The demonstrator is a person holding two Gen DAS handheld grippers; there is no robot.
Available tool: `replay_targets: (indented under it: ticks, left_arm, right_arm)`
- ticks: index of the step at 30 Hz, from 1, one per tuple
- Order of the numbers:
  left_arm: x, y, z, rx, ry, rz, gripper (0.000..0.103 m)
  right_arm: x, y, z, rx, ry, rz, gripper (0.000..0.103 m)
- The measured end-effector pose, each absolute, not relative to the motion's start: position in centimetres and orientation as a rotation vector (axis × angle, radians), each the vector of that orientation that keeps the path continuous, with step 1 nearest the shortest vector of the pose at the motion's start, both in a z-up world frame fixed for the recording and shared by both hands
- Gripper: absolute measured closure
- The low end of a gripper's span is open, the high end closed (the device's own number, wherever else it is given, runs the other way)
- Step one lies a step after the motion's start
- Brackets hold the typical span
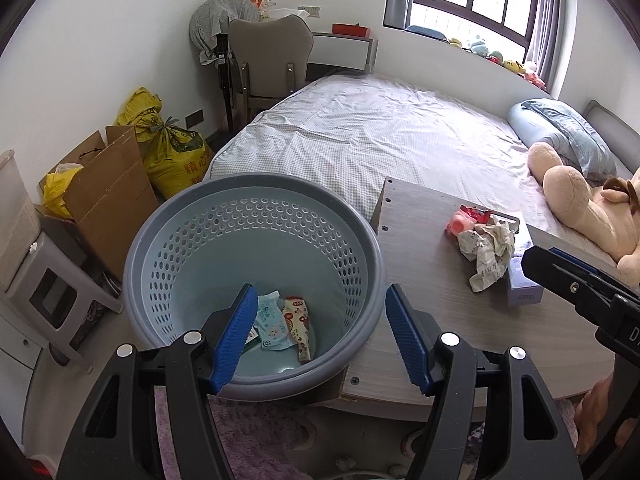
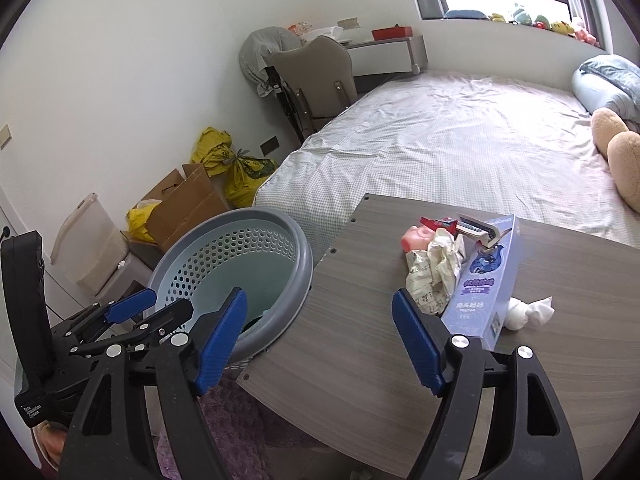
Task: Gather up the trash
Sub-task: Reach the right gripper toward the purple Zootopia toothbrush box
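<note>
A grey-blue perforated basket (image 1: 240, 224) stands beside a grey wooden tabletop (image 1: 420, 280). In it lie a pale blue packet (image 1: 272, 320) and a cream-and-red wrapper (image 1: 299, 328). My left gripper (image 1: 322, 332) hangs open over the basket's near side, holding nothing. On the table sit crumpled paper (image 2: 432, 272), a pink item (image 2: 416, 240), a red wrapper (image 2: 438, 224), a long lilac box (image 2: 486, 280) and a white tissue wad (image 2: 528, 312). My right gripper (image 2: 320, 344) is open above the table's near part, short of the paper, with nothing between its pads.
A bed (image 1: 380, 132) lies behind the table, with a plush toy (image 1: 580, 200) at its right. A cardboard box (image 1: 108, 196), yellow sacks (image 1: 172, 152) and a grey stool (image 1: 52, 296) crowd the floor left of the basket. A chair (image 1: 268, 60) stands by the far wall.
</note>
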State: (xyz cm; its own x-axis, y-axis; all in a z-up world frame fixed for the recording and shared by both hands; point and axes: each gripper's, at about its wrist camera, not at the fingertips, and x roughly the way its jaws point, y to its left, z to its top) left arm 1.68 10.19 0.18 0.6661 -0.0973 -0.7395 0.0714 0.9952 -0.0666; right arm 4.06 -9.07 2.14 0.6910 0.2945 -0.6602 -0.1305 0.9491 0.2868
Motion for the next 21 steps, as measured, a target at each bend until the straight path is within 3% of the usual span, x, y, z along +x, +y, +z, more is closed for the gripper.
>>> replay_targets:
  ticks: [21]
  left_arm:
    - [2.8, 3.5, -0.6, 0.041, 0.862, -0.195, 0.039]
  right_arm:
    - [2.6, -17.2, 0.3, 0.311, 0.782, 0.088, 0.03]
